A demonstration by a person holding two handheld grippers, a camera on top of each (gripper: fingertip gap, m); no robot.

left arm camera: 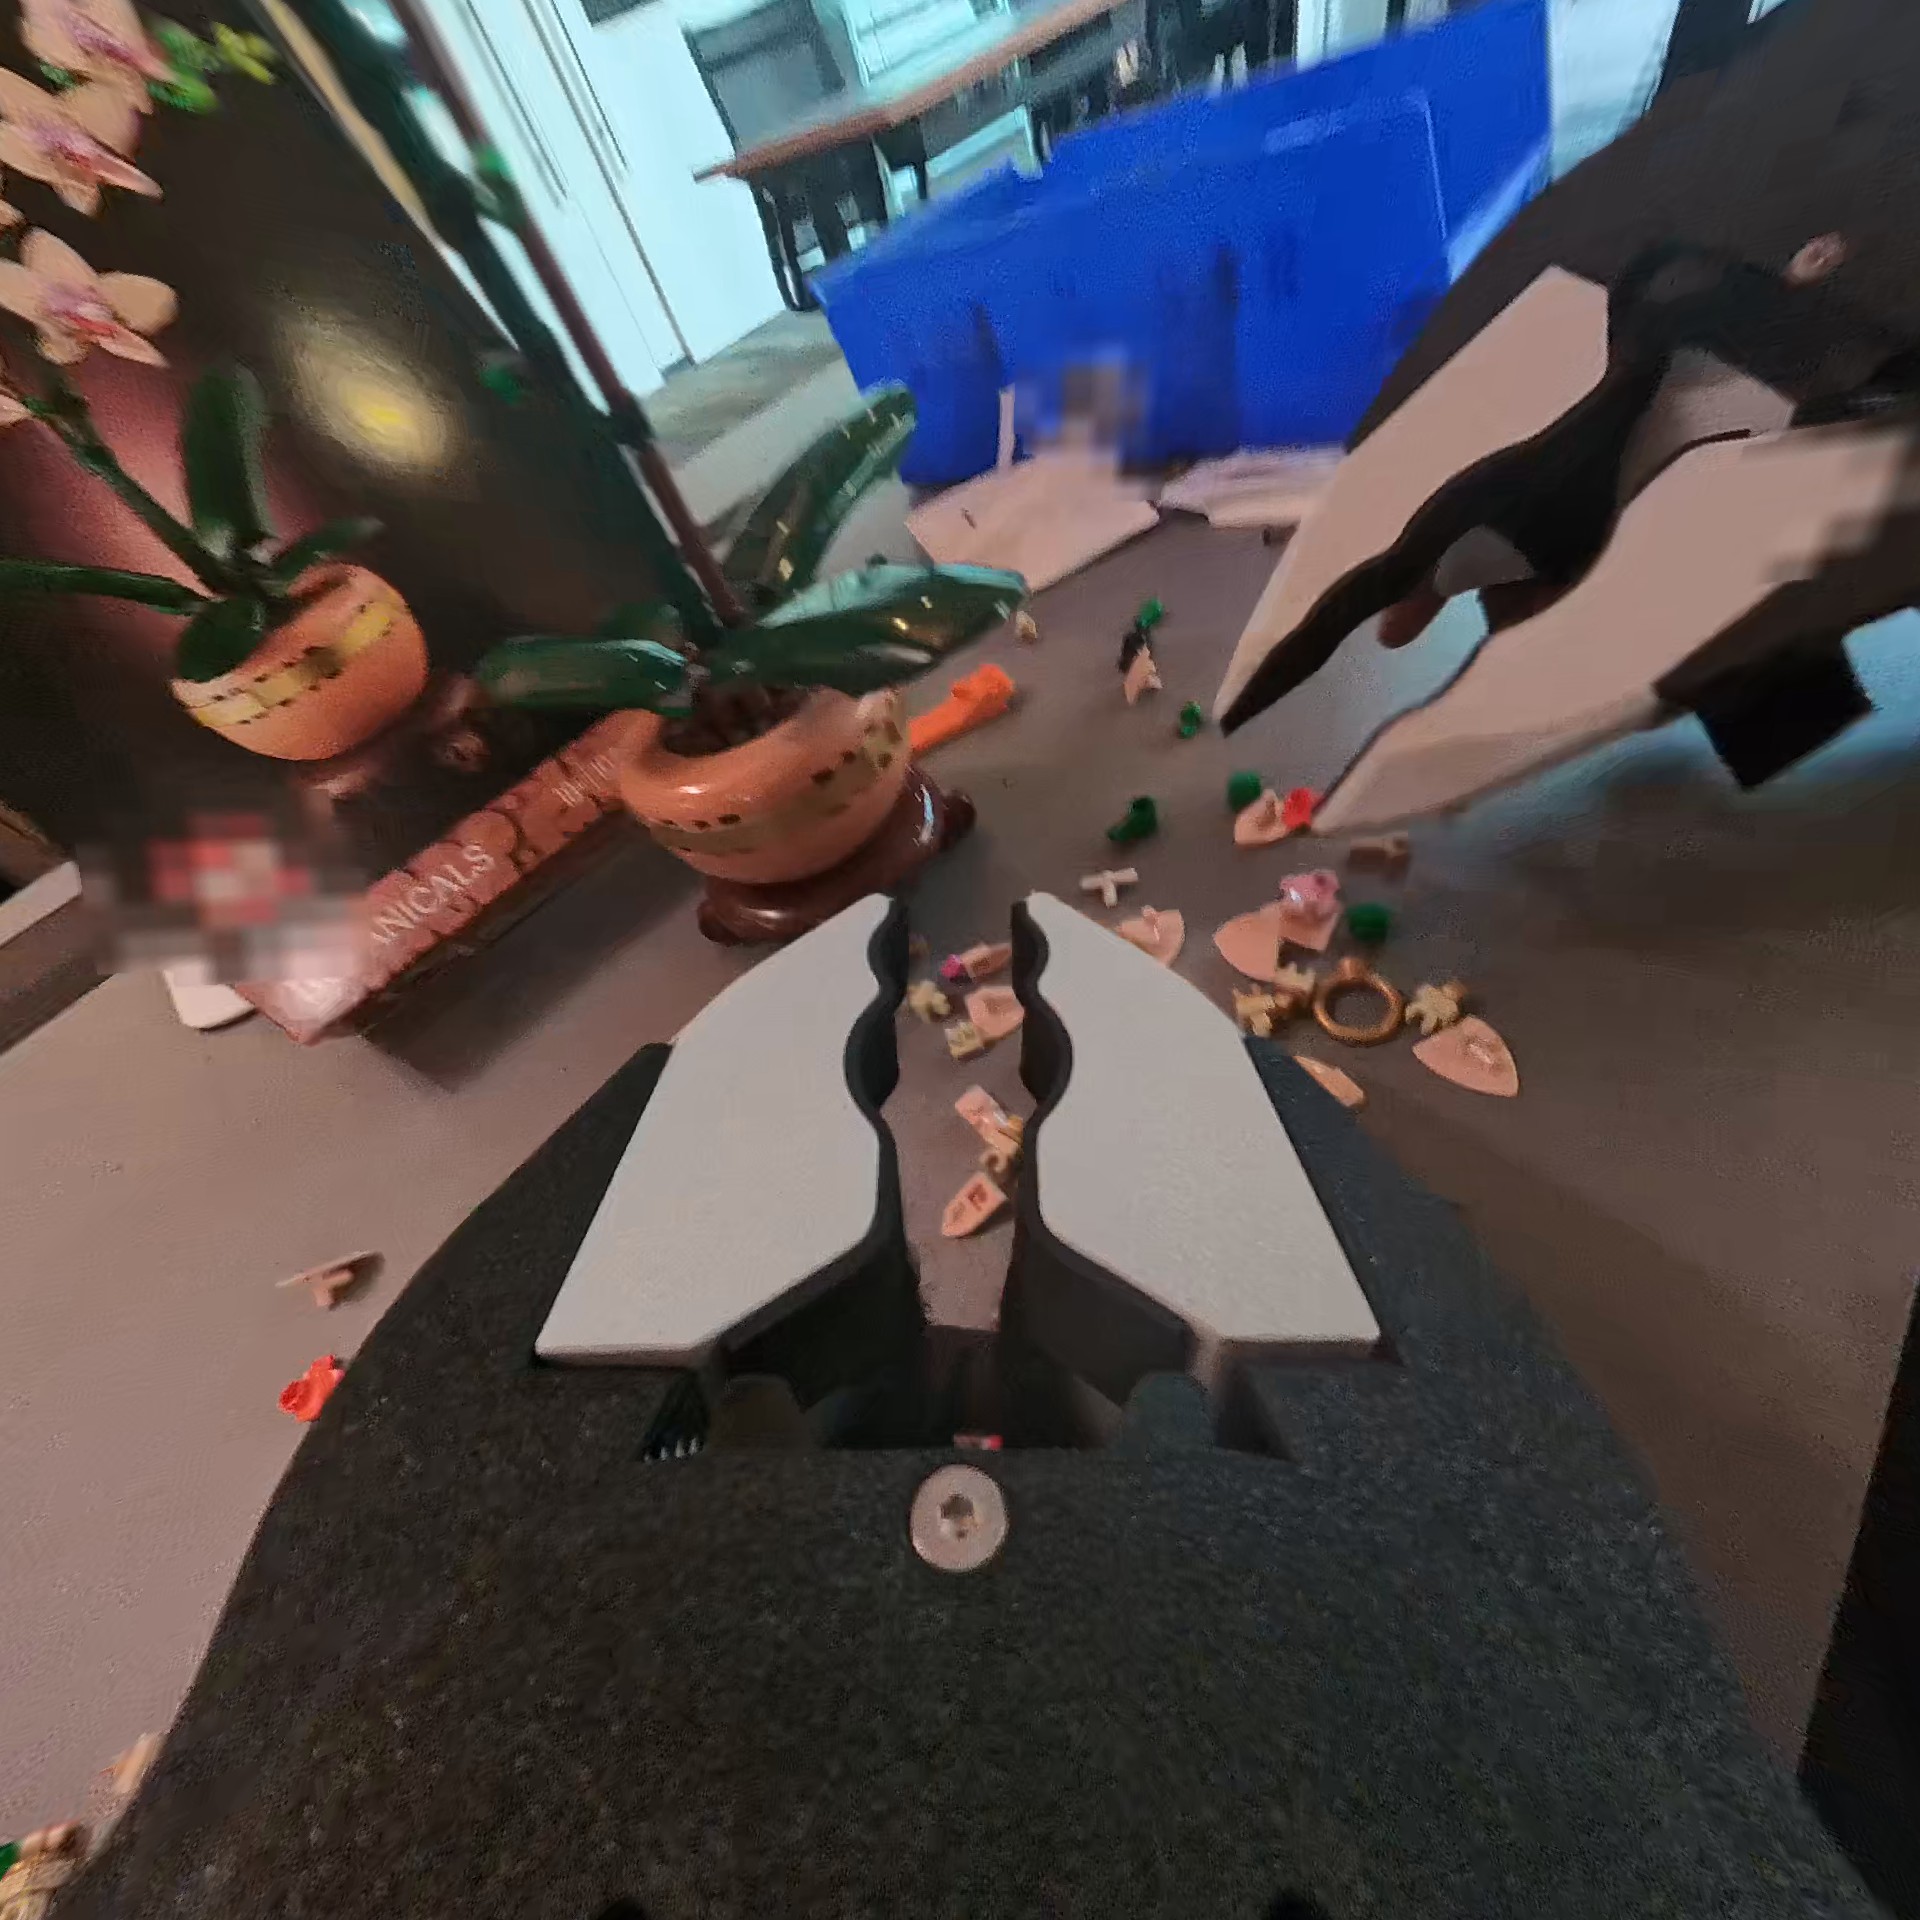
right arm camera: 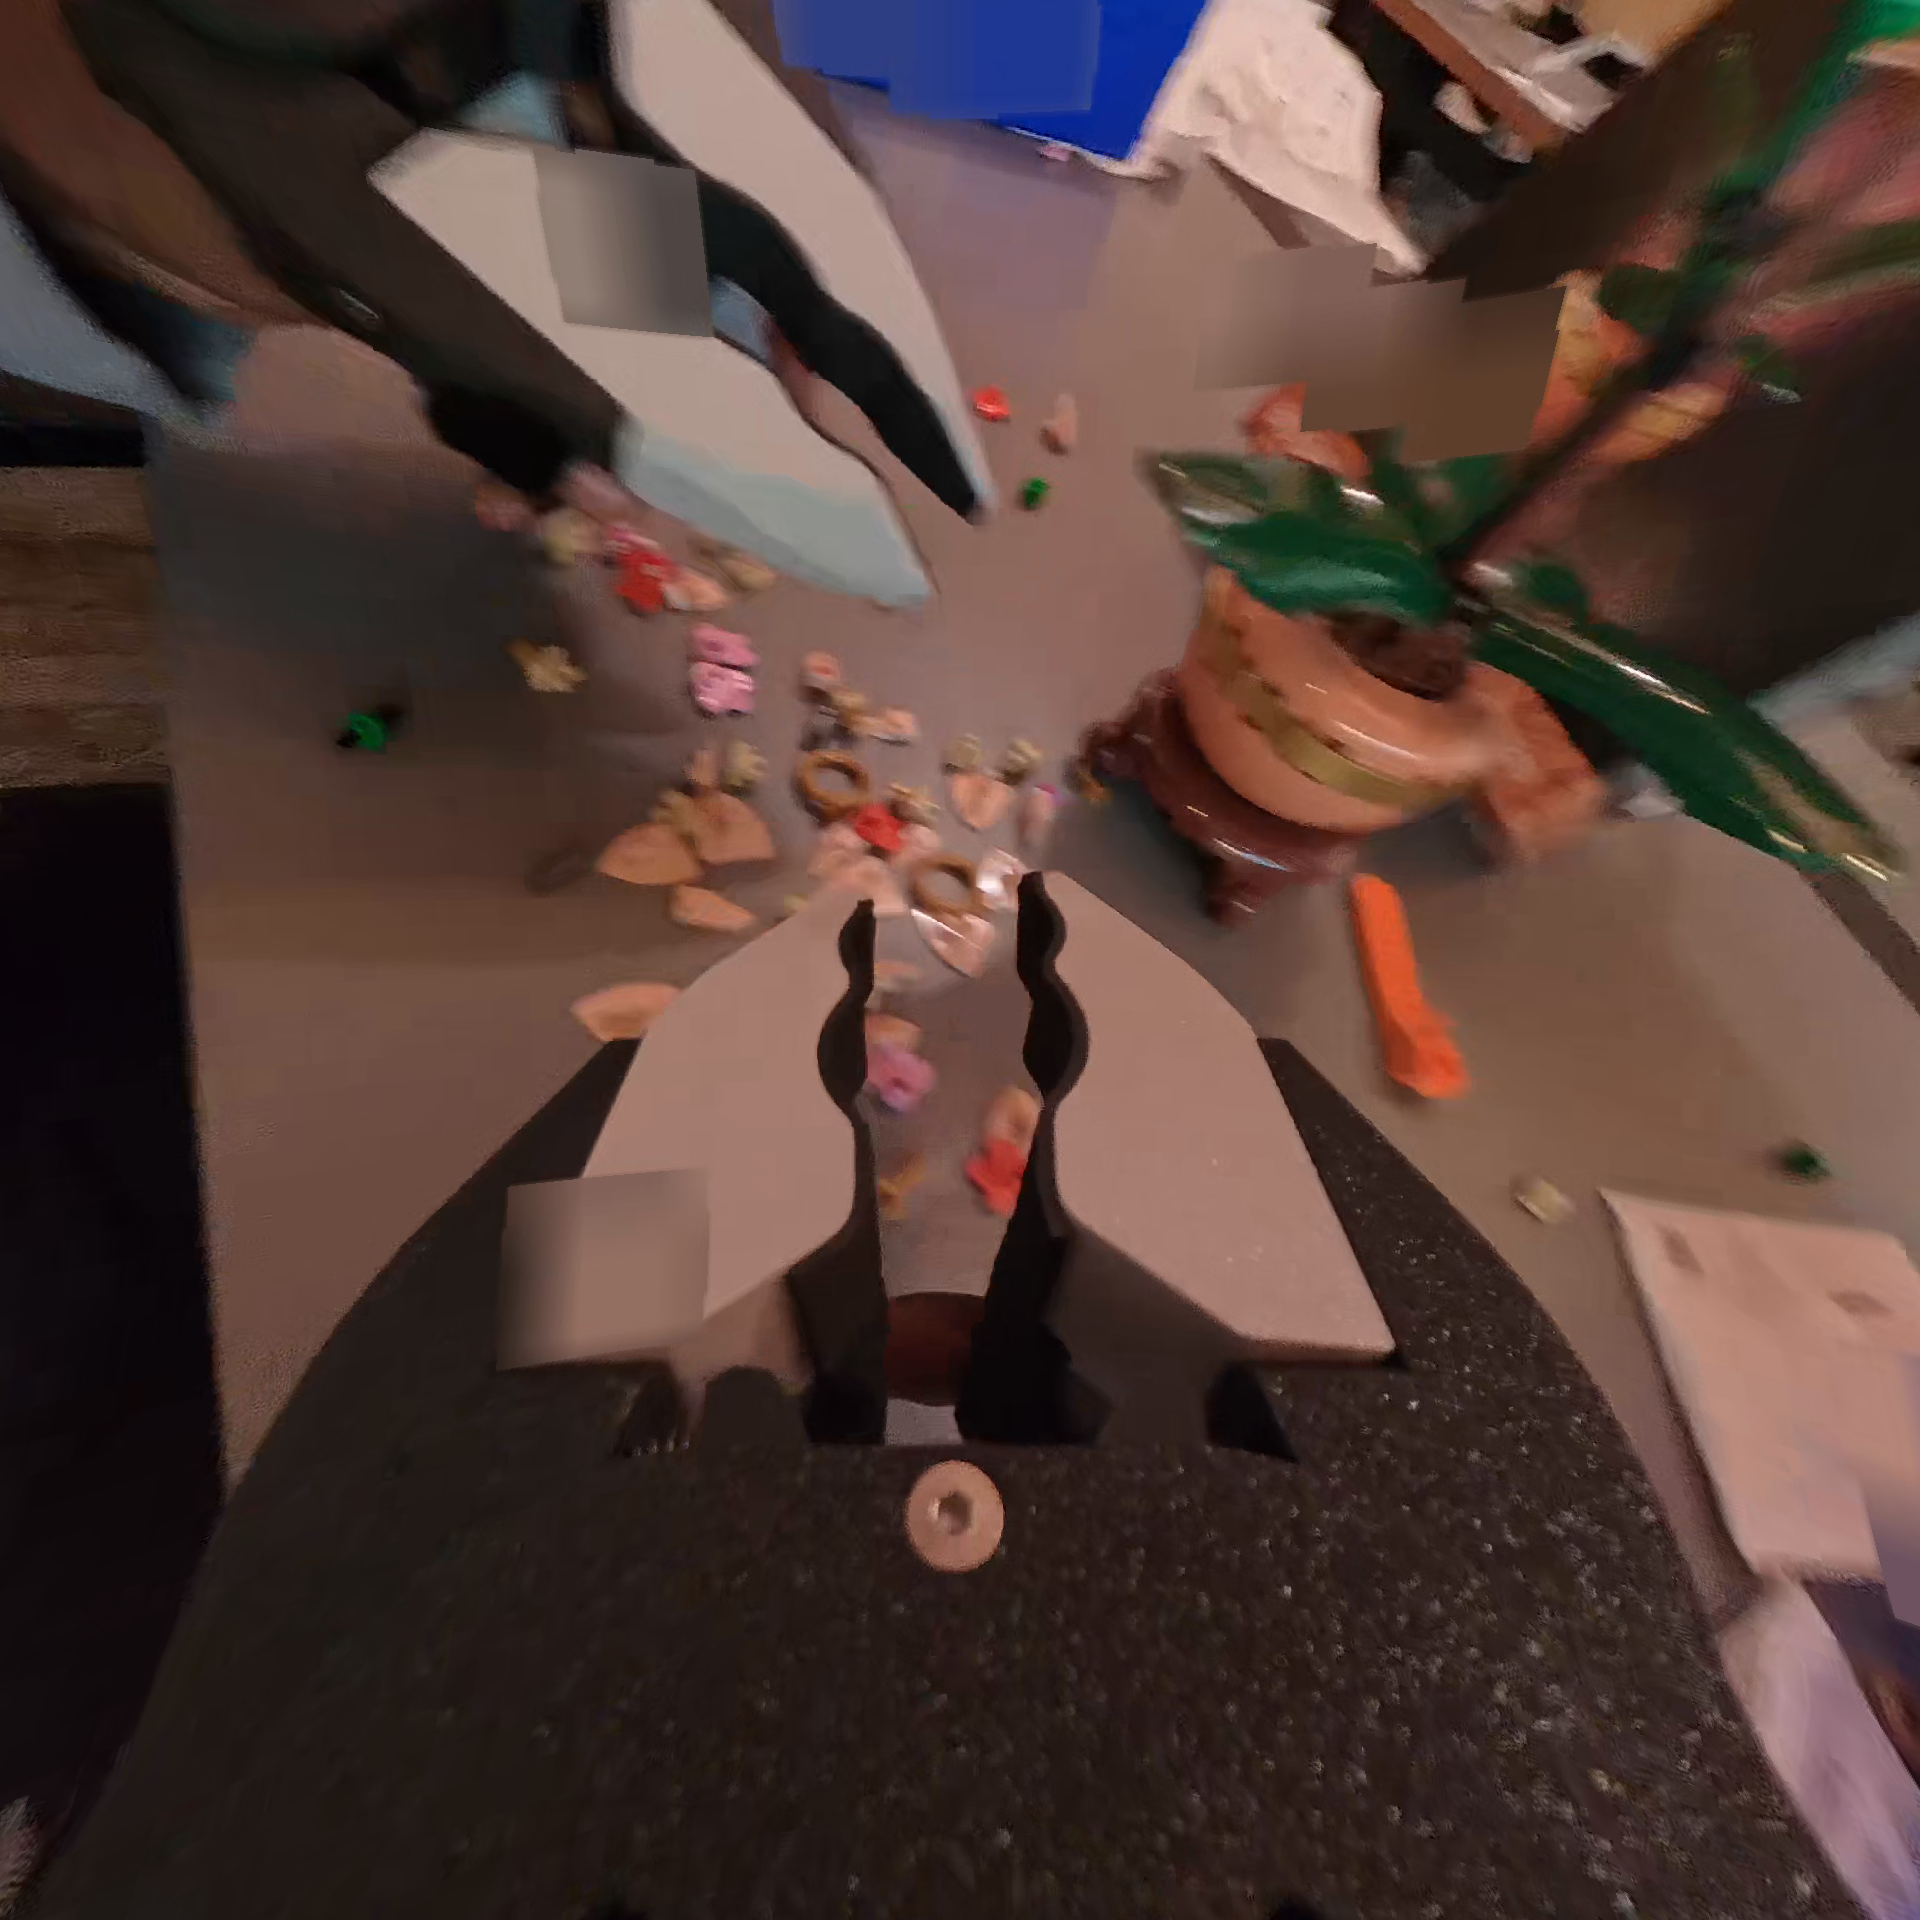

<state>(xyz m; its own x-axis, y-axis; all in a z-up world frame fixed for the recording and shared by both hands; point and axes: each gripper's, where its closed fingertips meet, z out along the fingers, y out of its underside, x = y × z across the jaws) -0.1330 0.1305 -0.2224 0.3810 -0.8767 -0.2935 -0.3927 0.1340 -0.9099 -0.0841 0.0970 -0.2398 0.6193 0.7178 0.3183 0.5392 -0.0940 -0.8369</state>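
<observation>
My left gripper (left arm camera: 958,920) is open by a narrow gap and empty, low over the grey table, just right of a brick-built orchid pot (left arm camera: 769,790) with green leaves. Small loose pieces (left arm camera: 987,1122) lie under and ahead of it: pale pink petals and a gold ring (left arm camera: 1356,1003). My right gripper (right arm camera: 945,902) is open and empty, hovering over the same scatter, with a gold ring (right arm camera: 945,883) at its tips. The pot (right arm camera: 1320,738) stands to its right. Each gripper shows in the other's view: the right (left arm camera: 1273,774), the left (right arm camera: 940,556).
An orange tool (left arm camera: 961,707) lies behind the pot. A dark box (left arm camera: 312,416) with an orchid picture stands at left, a blue bag (left arm camera: 1195,291) at the back. White paper (right arm camera: 1787,1382) lies near the right gripper. A red piece (left arm camera: 310,1387) lies apart at left. One gripper's finger ends stand about 7 centimetres off the other's. My left gripper's tips are some 7 centimetres from the brick-built orchid pot (left arm camera: 769,790). It is also in sight in the right wrist view (right arm camera: 1228,602).
</observation>
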